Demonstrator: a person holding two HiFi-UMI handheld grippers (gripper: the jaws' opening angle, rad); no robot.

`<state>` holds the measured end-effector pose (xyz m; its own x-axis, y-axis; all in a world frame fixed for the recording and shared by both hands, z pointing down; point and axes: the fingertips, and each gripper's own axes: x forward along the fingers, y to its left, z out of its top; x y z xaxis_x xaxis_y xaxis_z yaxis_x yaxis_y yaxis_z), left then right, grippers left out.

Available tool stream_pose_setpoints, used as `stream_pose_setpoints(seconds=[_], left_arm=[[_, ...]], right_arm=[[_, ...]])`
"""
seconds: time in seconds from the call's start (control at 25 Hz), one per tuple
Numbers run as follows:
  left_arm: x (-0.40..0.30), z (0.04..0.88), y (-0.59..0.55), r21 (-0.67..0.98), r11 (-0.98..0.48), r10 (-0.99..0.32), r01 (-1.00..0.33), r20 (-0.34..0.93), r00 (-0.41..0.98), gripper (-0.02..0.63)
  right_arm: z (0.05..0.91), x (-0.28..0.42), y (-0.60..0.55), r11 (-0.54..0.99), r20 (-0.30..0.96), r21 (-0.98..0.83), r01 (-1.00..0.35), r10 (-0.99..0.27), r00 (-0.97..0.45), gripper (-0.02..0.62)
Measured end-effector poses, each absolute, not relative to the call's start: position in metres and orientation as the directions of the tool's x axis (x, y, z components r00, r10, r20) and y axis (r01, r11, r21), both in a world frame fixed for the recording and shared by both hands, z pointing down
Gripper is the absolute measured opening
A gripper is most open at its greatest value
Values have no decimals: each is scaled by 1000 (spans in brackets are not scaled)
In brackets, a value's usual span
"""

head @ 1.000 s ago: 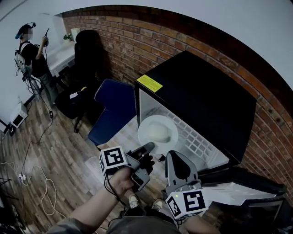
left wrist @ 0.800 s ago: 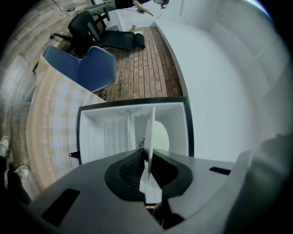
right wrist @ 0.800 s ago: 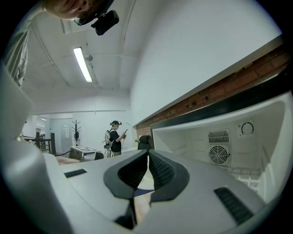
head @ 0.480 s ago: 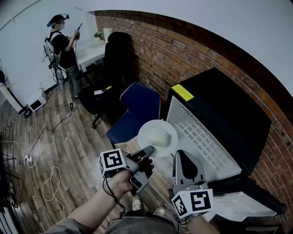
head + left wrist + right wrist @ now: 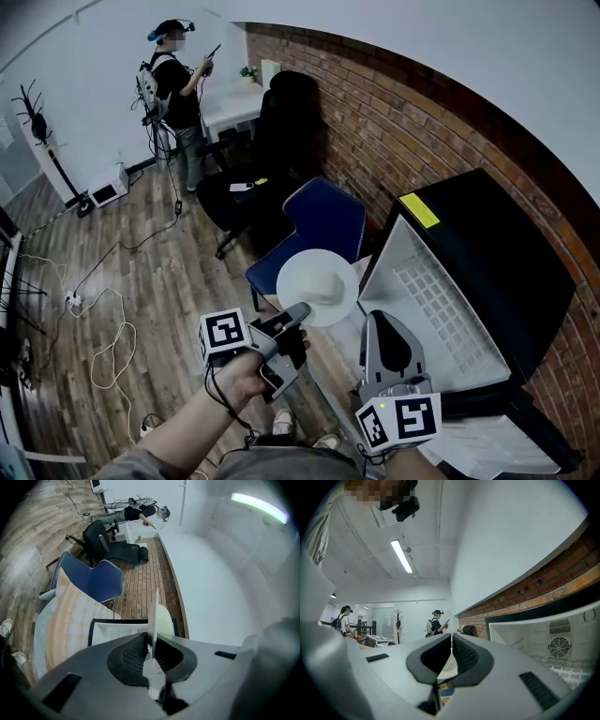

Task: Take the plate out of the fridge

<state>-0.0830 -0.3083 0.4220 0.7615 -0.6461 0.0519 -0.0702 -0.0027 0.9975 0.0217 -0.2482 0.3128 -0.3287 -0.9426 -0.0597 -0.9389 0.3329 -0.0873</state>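
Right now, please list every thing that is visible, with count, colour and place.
plate: one, white, outside the open fridge, held by its rim
fridge: one, black, white inside, open, at the right
chair: one, blue, left of the fridge
office chair: one, black, beyond the blue chair
person: one, dark clothes, far end of room
cables: several, pale, on the floor, left
left gripper: one, grey, shut on the plate
right gripper: one, grey, shut, empty
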Motion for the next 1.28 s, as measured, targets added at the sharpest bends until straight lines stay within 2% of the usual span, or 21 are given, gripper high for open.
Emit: stream_pose_setpoints(seconds=[0.52, 1.28], left_arm=[[-148, 432, -295, 998, 19, -741, -57, 53, 670, 37], [-210, 474, -263, 995, 77, -790, -66, 101, 604, 37]], right_arm=[[318, -28, -257, 457, -53, -80, -886, -889, -454, 31], [370, -99, -239, 572, 59, -67, -818, -816, -576, 31]])
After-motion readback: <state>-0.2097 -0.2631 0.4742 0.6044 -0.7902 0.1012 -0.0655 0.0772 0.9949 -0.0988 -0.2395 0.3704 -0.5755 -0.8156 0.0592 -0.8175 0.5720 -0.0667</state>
